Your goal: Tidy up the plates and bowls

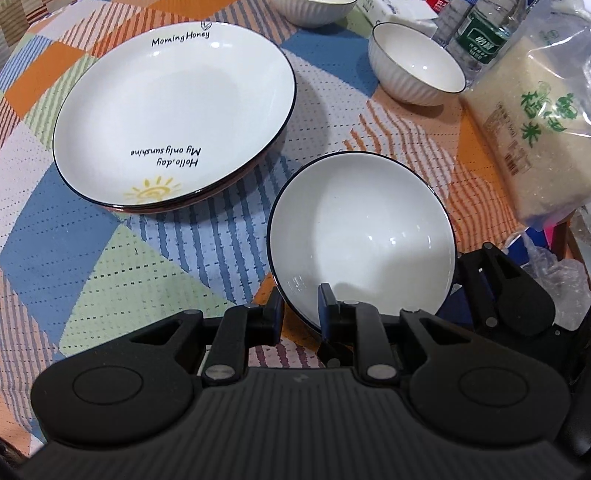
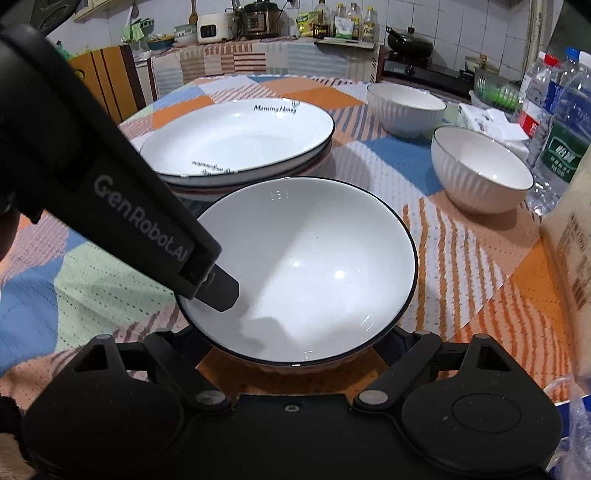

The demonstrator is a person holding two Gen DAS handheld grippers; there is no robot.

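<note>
A white bowl with a dark rim (image 1: 364,236) (image 2: 306,273) is held over the patterned tablecloth. My left gripper (image 1: 299,314) is shut on its near rim, one finger inside and one outside; that finger (image 2: 218,291) shows inside the bowl in the right wrist view. My right gripper (image 2: 295,354) is spread wide under the bowl's near side, its fingertips hidden below the bowl. A stack of white plates with "Morning Honey" lettering (image 1: 173,114) (image 2: 240,140) lies beyond on the left. Two ribbed white bowls (image 2: 480,170) (image 2: 406,107) stand at the right.
A bag of rice (image 1: 535,122) and water bottles (image 2: 561,122) crowd the table's right side. Folded tissues (image 2: 491,122) lie behind the ribbed bowls. A plastic bag (image 1: 565,280) sits near right. A kitchen counter with appliances (image 2: 258,22) runs behind the table.
</note>
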